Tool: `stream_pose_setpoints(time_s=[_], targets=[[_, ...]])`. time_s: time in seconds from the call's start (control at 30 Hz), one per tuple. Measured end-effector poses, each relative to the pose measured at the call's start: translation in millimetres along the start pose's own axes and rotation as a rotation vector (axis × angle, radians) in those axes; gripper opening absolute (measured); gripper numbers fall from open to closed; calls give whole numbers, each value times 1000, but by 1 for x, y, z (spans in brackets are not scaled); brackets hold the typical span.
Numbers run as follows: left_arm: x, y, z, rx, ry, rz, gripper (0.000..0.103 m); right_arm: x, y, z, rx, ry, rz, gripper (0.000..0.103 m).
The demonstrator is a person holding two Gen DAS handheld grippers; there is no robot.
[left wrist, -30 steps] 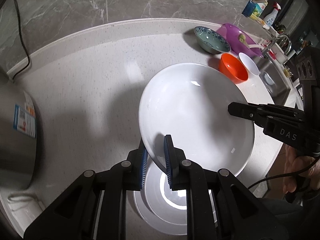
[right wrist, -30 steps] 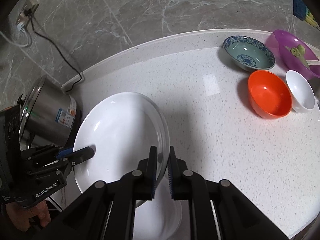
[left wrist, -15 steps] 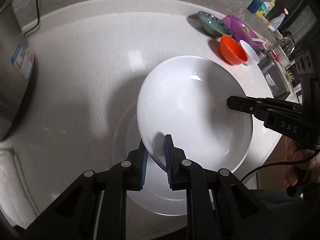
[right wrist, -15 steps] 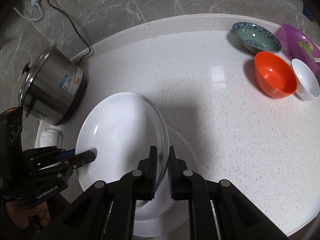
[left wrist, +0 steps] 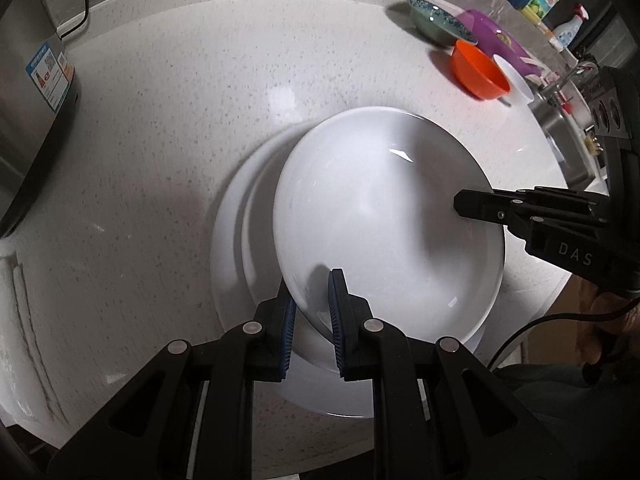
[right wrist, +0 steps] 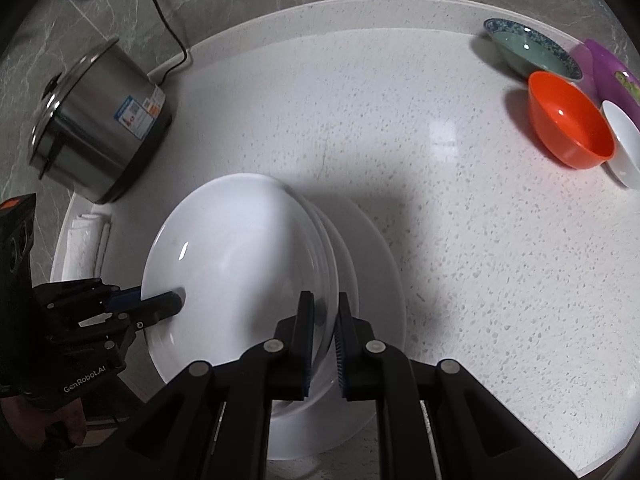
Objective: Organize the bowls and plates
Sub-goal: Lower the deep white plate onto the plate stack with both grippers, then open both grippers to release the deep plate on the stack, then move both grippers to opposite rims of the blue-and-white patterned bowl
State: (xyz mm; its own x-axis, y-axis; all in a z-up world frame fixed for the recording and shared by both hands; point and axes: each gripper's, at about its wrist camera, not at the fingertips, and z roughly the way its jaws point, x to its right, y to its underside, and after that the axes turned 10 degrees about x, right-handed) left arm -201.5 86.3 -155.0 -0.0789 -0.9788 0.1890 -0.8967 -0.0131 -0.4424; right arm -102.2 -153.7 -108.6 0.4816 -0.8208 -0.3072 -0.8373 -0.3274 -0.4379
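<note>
Both tools have dropped toward the table since the earlier frames, bringing the white plate low over the bigger plate that lay further beneath it before. Left tool [left wrist: 312,304] is clamped on the white plate [left wrist: 384,216] at its 7 o'clock rim, blue pads on either side of the lip. Right tool [right wrist: 322,316] is closed on the same plate's opposite rim, at about 5 o'clock in the right wrist view. Each tool shows in the other's view: the right one at 3 o'clock in the left wrist view, the left one at 9 o'clock in the right wrist view.

Plate is tilted, hanging right above the larger white plate [right wrist: 380,280] on the table [left wrist: 180,120]. Cannot tell if they touch yet. Looks like stacking is nearly done for this pair, release not yet made.

Left to sort, by my read: orange bowl [right wrist: 568,120], green patterned bowl [right wrist: 528,50], small white bowl [right wrist: 622,144], purple dish [right wrist: 612,68], all clustered at 2 o'clock, well apart from the plates. Steel cooker [right wrist: 96,116] sits at 10 o'clock.
</note>
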Motion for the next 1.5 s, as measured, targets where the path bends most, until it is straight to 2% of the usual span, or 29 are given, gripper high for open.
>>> stream_pose_setpoints(time_s=[0.33,0.47,0.57,0.63,0.73,0.8,0.87,1.07,1.13,1.33,1.5], targets=[[-4,13,11,-11,-7,-12,15,-4,8,9,-14,4,-66,13],[-8,12,12,1,5,-27,21,-10,12,9,4,5,-113,16],[-8,12,11,16,67,-39,40,-16,15,8,22,19,-168,18],[-5,11,10,23,67,-15,54,-21,18,8,31,29,-214,20],[4,11,10,28,87,15,71,-26,20,7,43,36,-249,25],[6,10,10,29,109,19,74,-30,23,7,54,40,-277,27],[3,7,10,29,124,15,74,-33,25,6,66,51,-302,29],[-16,-6,3,48,192,-62,77,-45,29,4,96,85,-362,47],[-24,-12,-1,60,213,-96,82,-47,27,1,117,108,-369,61],[-49,-37,-19,119,278,-187,82,-34,15,-9,164,116,-286,62],[-48,-81,-39,235,351,-212,82,5,-10,-39,254,78,-144,62]])
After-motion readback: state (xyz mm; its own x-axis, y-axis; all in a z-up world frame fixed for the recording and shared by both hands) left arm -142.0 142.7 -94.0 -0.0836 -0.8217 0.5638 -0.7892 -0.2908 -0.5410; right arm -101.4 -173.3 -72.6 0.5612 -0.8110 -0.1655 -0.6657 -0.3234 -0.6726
